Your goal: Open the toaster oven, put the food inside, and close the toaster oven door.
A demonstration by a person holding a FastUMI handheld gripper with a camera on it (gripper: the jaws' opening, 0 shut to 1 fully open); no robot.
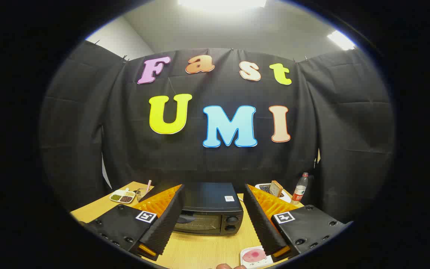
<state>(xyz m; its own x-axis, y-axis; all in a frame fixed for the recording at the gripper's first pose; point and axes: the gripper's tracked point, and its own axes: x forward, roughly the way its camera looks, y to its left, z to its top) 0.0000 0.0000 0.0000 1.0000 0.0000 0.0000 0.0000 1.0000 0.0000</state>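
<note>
The gripper (215, 224) hangs above the wooden counter (200, 254) with its fingers (166, 220) spread wide apart, gripping nothing. Between them and just ahead stands the black toaster oven (209, 209), its glass door shut, a dark handle across the top of the door and two round knobs down its right side. A small white sticker sits on its flat top.

Near the right finger, close in on the counter, lies a small white dish (255, 257) with a pink round piece of food (254, 255) on it; what kind of food is hard to tell from here. A fingertip of a person (225, 266) shows just beside that dish.

Beyond the left finger, toward the cloth wall, rests a white divided tray (122, 196) with compartments holding green, dark reddish and pale grains or beans, one kind to a section. Just beside it lie metal utensils (143, 191), one with a pinkish handle.

Beyond the right finger stands a white toaster (273, 190) with a slice of bread (276, 188) upright in its slot, and next to it a clear plastic bottle (300, 189) with a red cap and red label.
</note>
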